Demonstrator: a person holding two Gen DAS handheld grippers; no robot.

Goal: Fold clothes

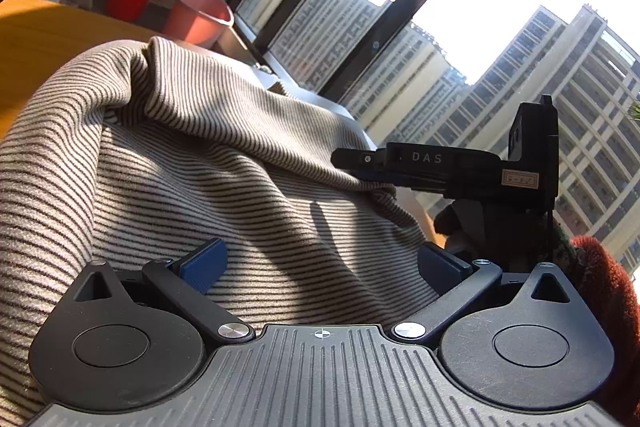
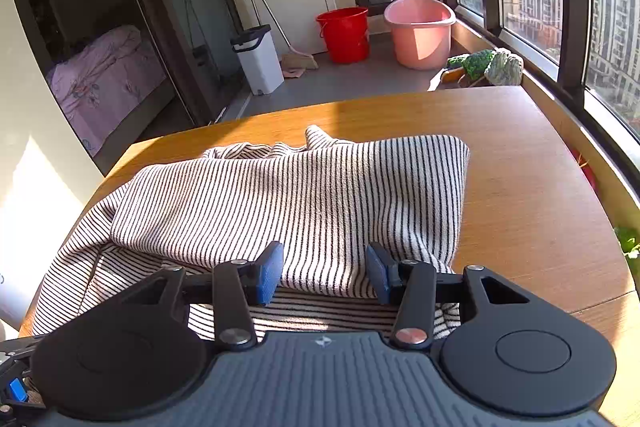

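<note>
Left wrist view: my left gripper spread wide, empty, over the striped garment; my right gripper far right, touching the cloth's edge, its grip unclear from here. Right wrist view: my right gripper moderately open over the striped garment, folded on the wooden table; red bucket and pink tub far behind.

A: Where does the striped garment lie?
B: On the surface, one layer folded over another, just ahead of the right tongs.
A: And behind the surface?
B: 2 tubs on the floor: the bucket left of the basin.
</note>
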